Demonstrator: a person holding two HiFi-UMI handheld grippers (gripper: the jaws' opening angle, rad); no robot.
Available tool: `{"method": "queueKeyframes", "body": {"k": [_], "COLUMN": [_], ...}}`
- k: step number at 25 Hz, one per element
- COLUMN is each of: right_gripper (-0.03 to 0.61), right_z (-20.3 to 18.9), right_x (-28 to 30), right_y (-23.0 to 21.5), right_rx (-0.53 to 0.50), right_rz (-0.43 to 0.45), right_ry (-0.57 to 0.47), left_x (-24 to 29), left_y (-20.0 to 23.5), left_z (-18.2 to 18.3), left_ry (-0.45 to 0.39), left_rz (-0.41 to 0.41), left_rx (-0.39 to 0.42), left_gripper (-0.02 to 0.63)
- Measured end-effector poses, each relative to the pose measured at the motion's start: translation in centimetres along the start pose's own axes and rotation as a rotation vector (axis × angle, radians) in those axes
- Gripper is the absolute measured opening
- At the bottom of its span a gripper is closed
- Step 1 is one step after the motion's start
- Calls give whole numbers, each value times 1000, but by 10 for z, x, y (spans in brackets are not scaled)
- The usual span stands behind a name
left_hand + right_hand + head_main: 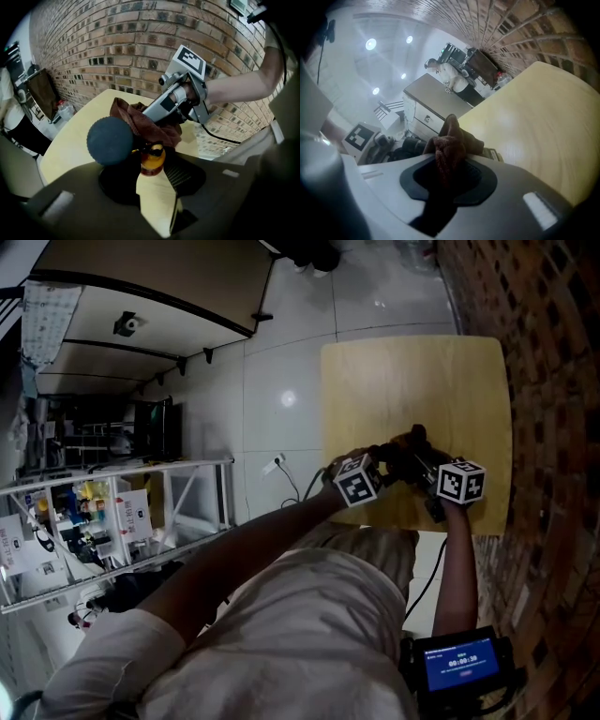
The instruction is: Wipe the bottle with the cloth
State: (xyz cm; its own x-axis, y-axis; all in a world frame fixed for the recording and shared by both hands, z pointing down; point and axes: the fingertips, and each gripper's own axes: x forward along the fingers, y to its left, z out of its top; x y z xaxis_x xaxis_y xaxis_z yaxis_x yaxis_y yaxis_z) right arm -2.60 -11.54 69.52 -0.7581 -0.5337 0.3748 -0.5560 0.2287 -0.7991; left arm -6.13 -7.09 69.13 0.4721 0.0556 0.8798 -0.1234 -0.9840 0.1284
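Pinched tight in left hand-held gripper (152, 171): small yellow bottle (152, 159), brown cloth (145, 124) just behind it. Squeezed in right hand-held gripper (445, 176): same cloth. Seen from head: both over table (412, 381); screen (459, 662) reading 00:00:30.

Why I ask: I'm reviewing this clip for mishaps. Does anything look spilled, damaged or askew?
Nothing stands out. The left tongs clamp the small yellow-and-red bottle, the right tongs grip the bunched reddish-brown terry cloth beside it, and the pale wooden table shows no spill or damage.
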Motion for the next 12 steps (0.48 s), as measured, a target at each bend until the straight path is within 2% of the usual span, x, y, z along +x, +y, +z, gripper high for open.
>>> {"method": "queueKeyframes", "body": {"k": [7,12], "right_gripper": [77,77], "right_z": [-22,-60], "right_x": [6,31], "right_y": [-41,-64], "right_rx": [101,112], "right_rz": [-100,-222], "right_ry": [67,255], "left_x": [0,-1], "left_y": [-12,-13], "left_z": [-1,5], "left_ry": [16,17], "left_rz": [-5,0], "left_rx": [64,82], "left_gripper": [171,170]}}
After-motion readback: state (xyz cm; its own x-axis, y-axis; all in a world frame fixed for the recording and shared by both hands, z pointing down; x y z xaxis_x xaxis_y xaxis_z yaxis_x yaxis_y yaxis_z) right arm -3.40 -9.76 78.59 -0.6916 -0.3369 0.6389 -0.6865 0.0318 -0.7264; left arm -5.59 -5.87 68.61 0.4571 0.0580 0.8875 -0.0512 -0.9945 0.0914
